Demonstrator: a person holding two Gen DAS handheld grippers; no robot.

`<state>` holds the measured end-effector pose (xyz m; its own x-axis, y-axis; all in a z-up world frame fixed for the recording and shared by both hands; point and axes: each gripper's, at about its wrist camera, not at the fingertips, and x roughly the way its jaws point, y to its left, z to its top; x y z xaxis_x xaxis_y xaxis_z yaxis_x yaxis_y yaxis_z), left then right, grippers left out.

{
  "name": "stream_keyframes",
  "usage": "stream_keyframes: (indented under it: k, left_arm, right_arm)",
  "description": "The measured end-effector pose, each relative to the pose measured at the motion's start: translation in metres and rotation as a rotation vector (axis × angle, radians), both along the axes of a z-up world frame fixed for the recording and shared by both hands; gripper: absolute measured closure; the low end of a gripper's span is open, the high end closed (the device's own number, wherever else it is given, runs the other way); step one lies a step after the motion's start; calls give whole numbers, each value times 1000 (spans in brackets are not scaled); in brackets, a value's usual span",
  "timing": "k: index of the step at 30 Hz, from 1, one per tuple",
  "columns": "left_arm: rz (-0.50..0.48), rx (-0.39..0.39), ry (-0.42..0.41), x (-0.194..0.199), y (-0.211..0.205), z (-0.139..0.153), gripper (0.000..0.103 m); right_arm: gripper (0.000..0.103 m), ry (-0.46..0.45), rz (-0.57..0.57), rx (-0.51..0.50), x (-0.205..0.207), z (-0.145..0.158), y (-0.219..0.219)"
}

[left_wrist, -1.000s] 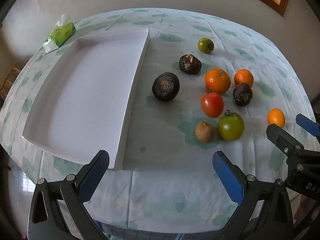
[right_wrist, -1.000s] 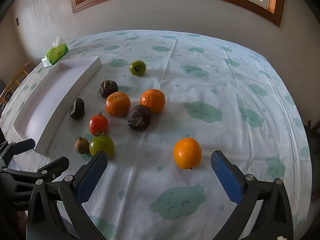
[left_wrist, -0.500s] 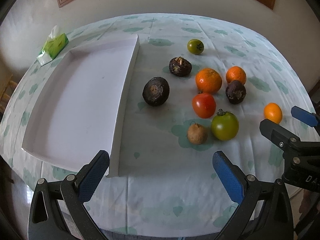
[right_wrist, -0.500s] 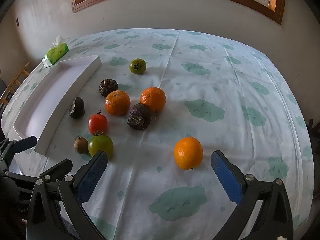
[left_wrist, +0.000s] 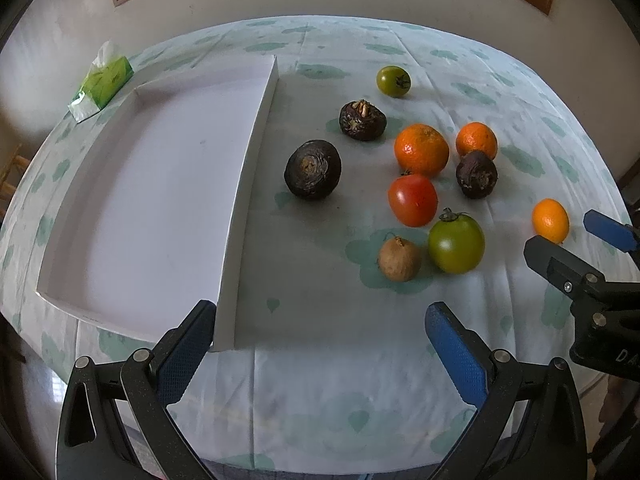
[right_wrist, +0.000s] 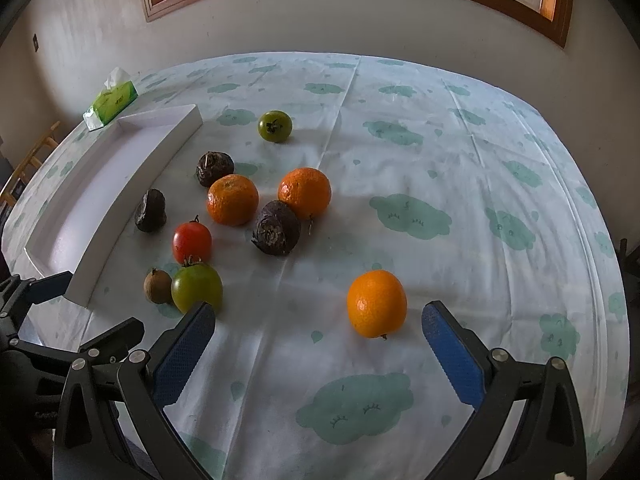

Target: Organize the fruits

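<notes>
A: How is the left gripper (left_wrist: 320, 344) seen?

B: Its blue-padded fingers are spread wide with nothing between them, held over the near edge of the table covered by a pale cloud-printed cloth (left_wrist: 328, 376). The near corner of the shallow white rectangular tray (left_wrist: 160, 200) is seen just beside its left finger (left_wrist: 186, 354).

A: And the right gripper (right_wrist: 318, 350)?

B: It is likewise spread and empty. A lone round orange (right_wrist: 376, 304) is found just ahead of it on the cloth, between the fingers' lines and nearer the right pad (right_wrist: 450, 356).

A: Where is the rest of the fruit laid?

B: It is clustered right of the tray's long right wall. A large green tomato (left_wrist: 456, 242) and a small brown round fruit (left_wrist: 399, 254) are nearest, touching or nearly so. Behind them a red tomato (left_wrist: 412, 200), two more oranges (left_wrist: 421, 150) and three dark wrinkled fruits (left_wrist: 313, 169) are seen, with a small green tomato (left_wrist: 393, 81) farthest back.

A: What room is left open?

B: The tray's floor is bare, and a bare strip of cloth is left between its wall and the dark fruit. The right half of the table is uncovered. A green tissue pack (left_wrist: 102, 84) is set at the far left edge.
</notes>
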<state>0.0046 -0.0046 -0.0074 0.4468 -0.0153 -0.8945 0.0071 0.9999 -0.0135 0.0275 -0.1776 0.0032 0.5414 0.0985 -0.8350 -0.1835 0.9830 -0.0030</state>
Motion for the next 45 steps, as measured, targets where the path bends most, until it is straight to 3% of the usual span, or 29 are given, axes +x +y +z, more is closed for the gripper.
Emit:
stream_keyframes:
  k: [18,23,26,31,34,37,41,45]
  left_arm:
    - [-22,-21,-14,-9,2,8,1]
    - [-25,-20,-18,-11,1,9,3]
    - [-35,-17,-18,-11,-1,10,10]
    - [-42,-13,-12,-8,-4,11,13]
    - [-43,-14,-10,-7,-5,11,14]
    - [-45,-29,-11,-6,-3,14,14]
    - [-56,-36,-30,-8,-5,21,14]
    - [-88,-38,-48,-10,-13,28,14]
  right_arm:
    - [3,3,18,-25,-4,-2,-6]
    - [31,14,29,-32,-4,-9,-16]
    - [37,18,7,-35,-1,-14,-25]
    - [43,29,-6,-32,8,-21,-33]
    - [55,36,-3,-21,12,-24,-33]
    - [57,46,-2,-4,16,-29,-33]
    - [70,30,-1,-18,17,-29,-33]
    - [70,27,-26,3,18,-29,-39]
